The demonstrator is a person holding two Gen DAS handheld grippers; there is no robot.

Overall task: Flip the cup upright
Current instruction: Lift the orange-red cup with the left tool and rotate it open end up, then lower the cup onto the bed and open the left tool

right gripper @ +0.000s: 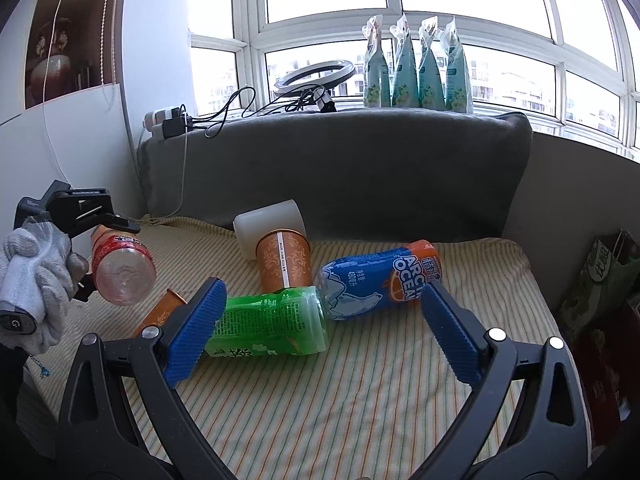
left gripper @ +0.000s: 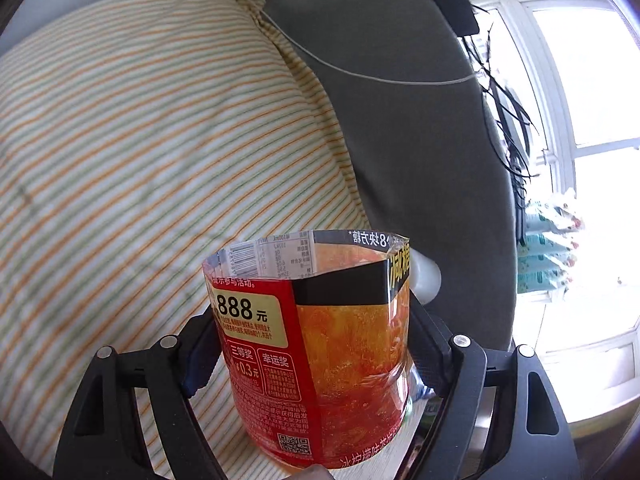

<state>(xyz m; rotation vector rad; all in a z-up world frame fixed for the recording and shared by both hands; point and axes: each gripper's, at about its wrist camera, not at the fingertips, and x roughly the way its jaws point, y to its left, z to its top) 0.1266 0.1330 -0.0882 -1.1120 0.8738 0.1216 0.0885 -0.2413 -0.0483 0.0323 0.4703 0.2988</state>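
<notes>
A: Left wrist view first. The left gripper (left gripper: 312, 344) is clamped on the red cut-bottle cup (left gripper: 312, 344), one blue pad pressing each side of its lower wall. The jagged cut rim points away from the camera, toward the striped cushion (left gripper: 120, 140) and the grey backrest (left gripper: 420, 140) behind it.

B: So how should the turn go?

A: My judgement: hold the squeeze light, since that thin plastic looks easy to crush, and roll the wrist slowly until the rim faces up. Then bring the closed base down flat on the cushion before letting go. The soft surface could tip it, so release gently.

B: And the right wrist view?

A: There the cup (right gripper: 122, 272) shows at the cushion's left edge, lifted off the fabric, lying roughly sideways with its closed base facing this camera, in the left gripper (right gripper: 116, 232) held by a gloved hand (right gripper: 36, 280). The right gripper (right gripper: 320, 328) is spread wide and holds nothing, hovering over the front middle of the cushion (right gripper: 360, 400), well apart from the cup.

B: Anything between them?

A: A green bottle (right gripper: 272, 324), a blue bottle (right gripper: 380, 280) and an orange canister (right gripper: 284, 264) lie mid-cushion, so set the cup down left of those.
</notes>
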